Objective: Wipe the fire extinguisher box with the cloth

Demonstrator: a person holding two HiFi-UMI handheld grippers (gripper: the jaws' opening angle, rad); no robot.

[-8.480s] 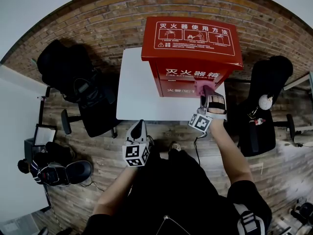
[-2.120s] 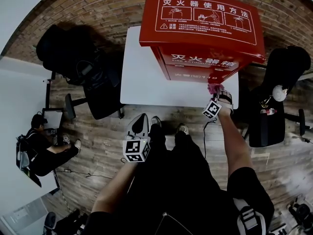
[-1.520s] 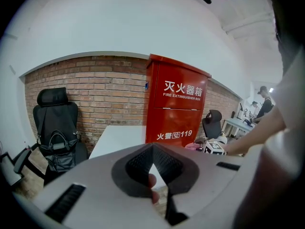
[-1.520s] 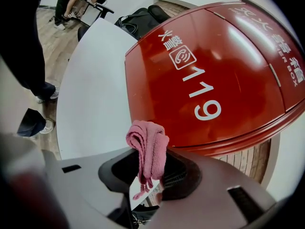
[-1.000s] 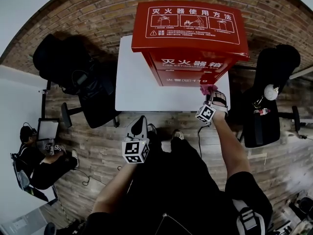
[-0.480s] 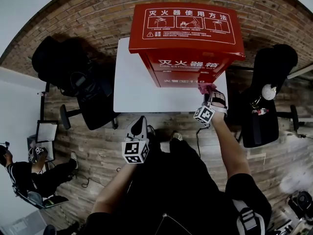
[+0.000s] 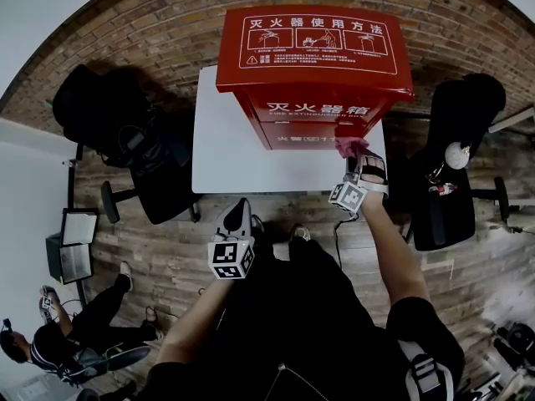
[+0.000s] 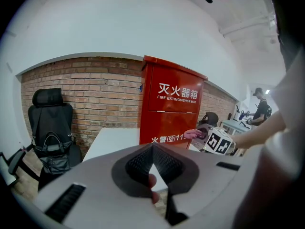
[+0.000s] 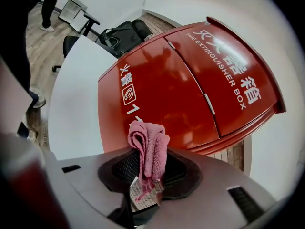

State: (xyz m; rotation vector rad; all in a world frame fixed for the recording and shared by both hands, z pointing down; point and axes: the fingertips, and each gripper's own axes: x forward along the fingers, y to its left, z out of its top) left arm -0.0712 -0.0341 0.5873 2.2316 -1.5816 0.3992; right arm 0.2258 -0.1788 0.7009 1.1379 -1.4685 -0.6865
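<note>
Brick wall (image 7: 150, 15) and plank floor (image 7: 167, 257) frame a white table (image 7: 226, 153) at upper centre of the head view; the red fire extinguisher box (image 7: 313, 53) stands upright on it. Right claw (image 7: 355, 164), centre right, is clamped on a folded pink cloth (image 7: 349, 146) held at the lower right of the box's front; contact cannot be confirmed. Left claw (image 7: 237, 214), lower centre, has its jaws together, empty, short of the table edge. Black chairs (image 7: 142, 157) flank the table.
</note>
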